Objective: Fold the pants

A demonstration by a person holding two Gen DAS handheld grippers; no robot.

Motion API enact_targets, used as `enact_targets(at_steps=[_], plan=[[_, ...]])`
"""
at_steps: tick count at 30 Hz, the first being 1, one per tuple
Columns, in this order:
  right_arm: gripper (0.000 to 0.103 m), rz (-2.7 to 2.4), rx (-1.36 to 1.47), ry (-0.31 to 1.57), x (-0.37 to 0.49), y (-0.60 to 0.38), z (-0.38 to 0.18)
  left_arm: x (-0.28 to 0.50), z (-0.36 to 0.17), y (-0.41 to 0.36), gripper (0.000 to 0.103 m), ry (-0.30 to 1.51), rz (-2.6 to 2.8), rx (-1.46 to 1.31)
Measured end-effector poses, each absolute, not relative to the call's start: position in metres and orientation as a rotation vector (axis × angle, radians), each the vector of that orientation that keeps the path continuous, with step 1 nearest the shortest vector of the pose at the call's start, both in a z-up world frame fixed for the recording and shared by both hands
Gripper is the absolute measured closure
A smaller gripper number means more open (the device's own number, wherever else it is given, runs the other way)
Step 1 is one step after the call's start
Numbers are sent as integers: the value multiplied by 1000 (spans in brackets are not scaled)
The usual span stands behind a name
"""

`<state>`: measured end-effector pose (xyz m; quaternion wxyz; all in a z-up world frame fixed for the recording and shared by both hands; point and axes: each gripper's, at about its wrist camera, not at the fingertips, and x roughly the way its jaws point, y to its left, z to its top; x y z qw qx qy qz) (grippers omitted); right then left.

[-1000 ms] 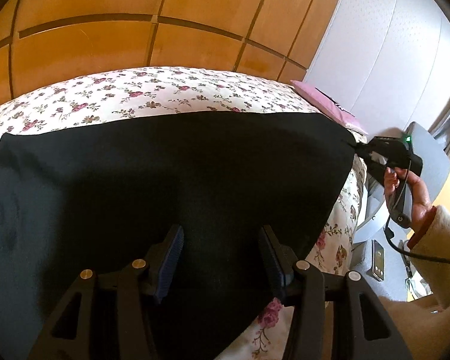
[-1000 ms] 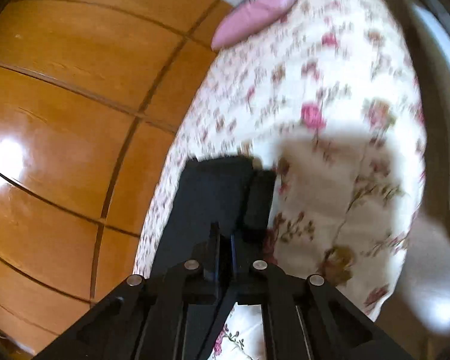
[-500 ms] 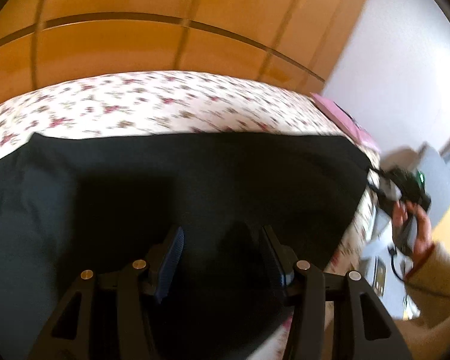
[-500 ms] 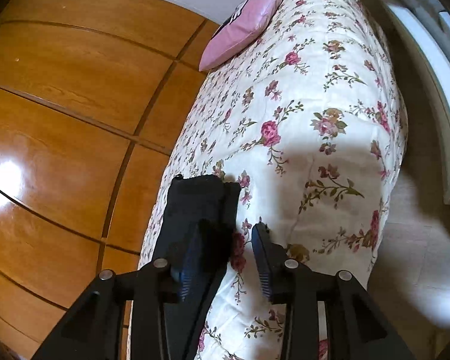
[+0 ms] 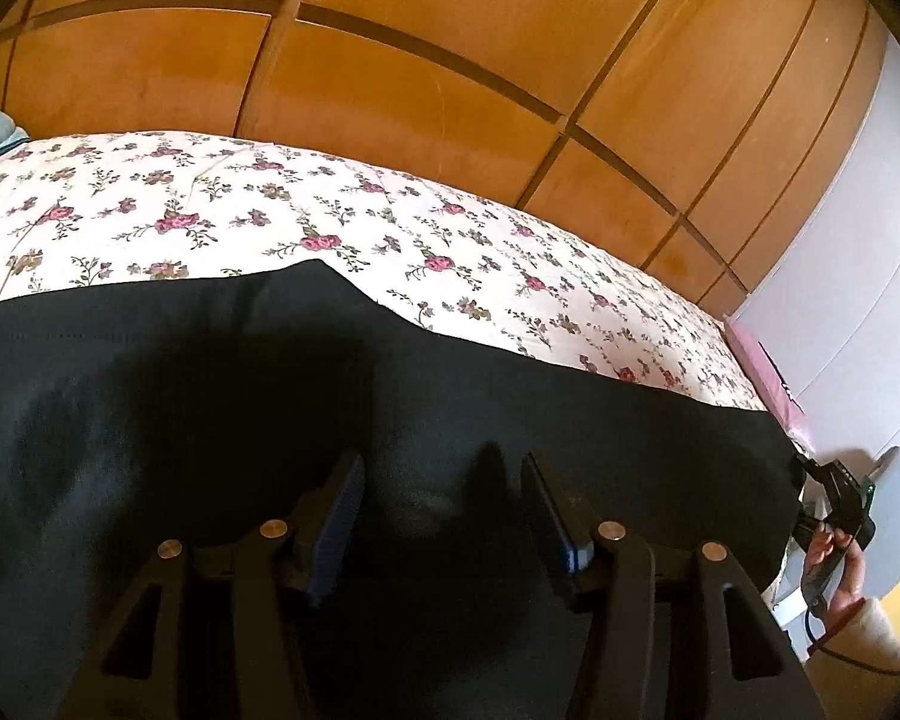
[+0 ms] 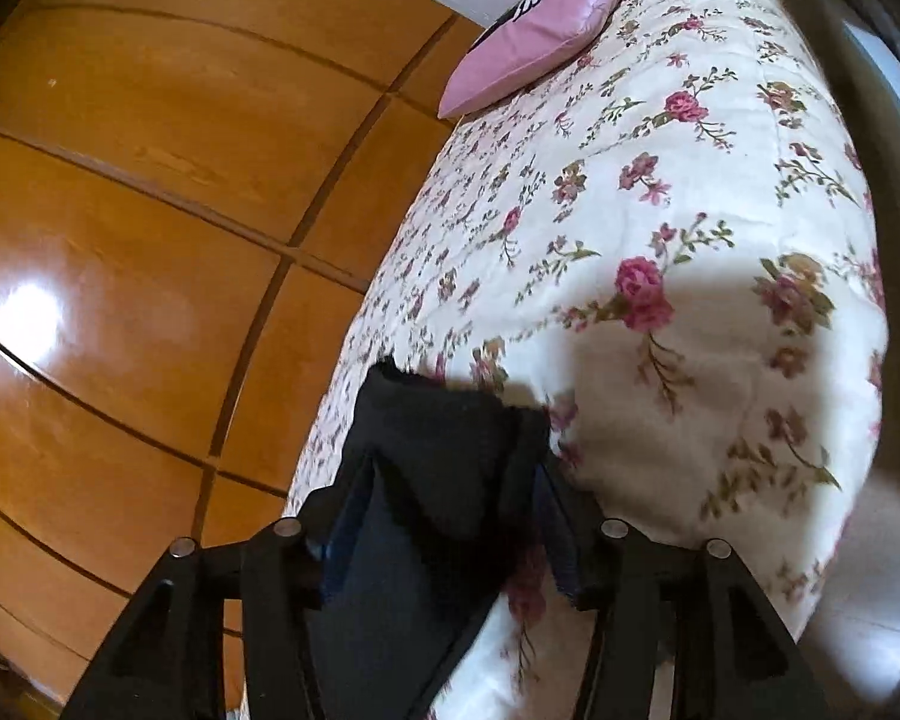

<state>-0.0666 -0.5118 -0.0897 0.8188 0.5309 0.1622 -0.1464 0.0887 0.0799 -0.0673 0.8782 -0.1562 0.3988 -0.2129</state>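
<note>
— Low in the left wrist frame, what is seen first?

— The left gripper (image 5: 441, 507) is seen with its fingers spread wide, nothing between them; the black pants (image 5: 210, 420) fill the lower half of that frame, spread on the floral bedspread (image 5: 390, 240).

— And what has changed?

— A second ago the right gripper (image 6: 450, 498) was pressed shut on the pant end; half a second ago it was opened, and now its fingers are spread on either side of that end, low centre of the right wrist frame. Whether the cloth is touched by the pads cannot be told. In the left view a raised corner is now seen at the upper edge of the cloth, centre left, where a straight edge was seen before.

— What is meant by that for the fold?

— The pulling-straight is judged finished; a fresh grasp is probably being prepared, and no fold is yet made.

— Any containers?

— None are seen. Farther off, a pink pillow (image 6: 546, 18) is lying at the upper right, and wooden panels (image 6: 150, 180) are seen behind the bed.
</note>
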Motion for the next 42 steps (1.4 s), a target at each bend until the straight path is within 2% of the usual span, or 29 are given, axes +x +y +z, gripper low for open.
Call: enact_targets(at_steps=[3,4,5,12,21,35,42], plan=[[62,-322,1113,359,-60,-512,-88,87,-67,73,44,821,-443,-293],[73,-315,1114,363,-58,-512,-88,86,-67,73,44,817,-446,-289],[78,-298,1122,367,-57,-512,-88,86,-67,73,44,814,-447,-292],[79,-284,1136,345,-63,-505,-74,83,-68,80,43,800,-463,-339],[80,-285,986,359,-57,-465,-4,81,-69,85,43,784,-479,-387],[80,-75,617,337,-45,-324,83,78,-70,95,43,754,-508,-456],[80,113,493,353,-28,-242,91,77,-69,98,43,742,-522,-484]])
